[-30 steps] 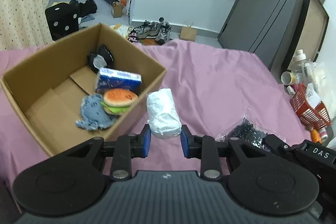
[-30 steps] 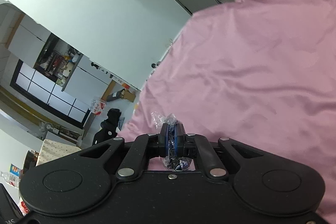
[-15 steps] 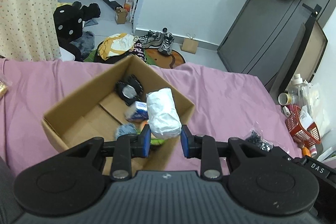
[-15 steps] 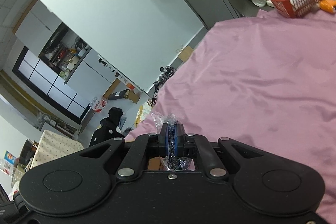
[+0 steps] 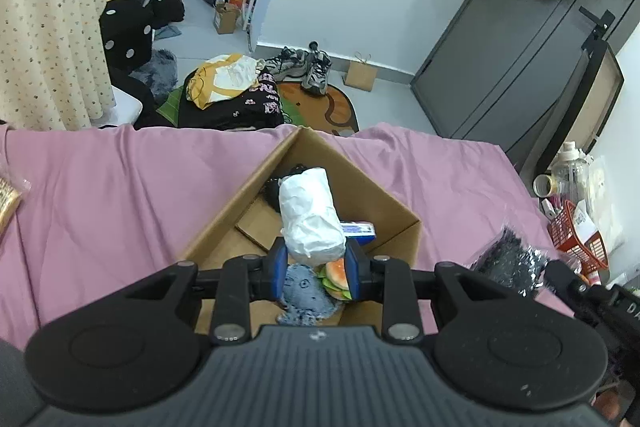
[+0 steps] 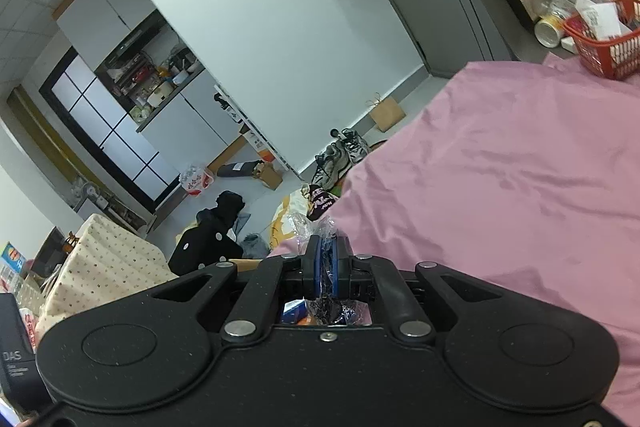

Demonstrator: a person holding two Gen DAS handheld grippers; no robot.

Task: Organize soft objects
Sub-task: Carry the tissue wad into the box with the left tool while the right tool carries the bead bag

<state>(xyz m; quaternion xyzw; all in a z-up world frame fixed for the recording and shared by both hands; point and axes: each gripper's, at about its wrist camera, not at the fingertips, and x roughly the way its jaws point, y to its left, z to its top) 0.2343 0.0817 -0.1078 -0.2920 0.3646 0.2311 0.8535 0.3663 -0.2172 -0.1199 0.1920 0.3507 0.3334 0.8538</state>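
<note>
White crinkled soft bundle (image 5: 311,218), seen from the left wrist, sits pinched between the blue pads of the left tool (image 5: 316,269) and hangs above the open brown cardboard box (image 5: 236,203) on the pink bed sheet (image 5: 112,187). Inside the box, a blue fuzzy plush (image 5: 306,293) lies just beside a burger-shaped soft toy (image 5: 337,279), with a blue-and-white packet (image 5: 360,229) toward 1 o'clock of them. A clear bag of black pieces (image 5: 506,263) shows at 3 o'clock.

From the right wrist, the right tool (image 6: 326,269) is pressed together on the crinkly clear plastic of that bag (image 6: 326,227), over the pink sheet (image 6: 500,187). A red plastic basket (image 6: 600,55) stands at 2 o'clock.
</note>
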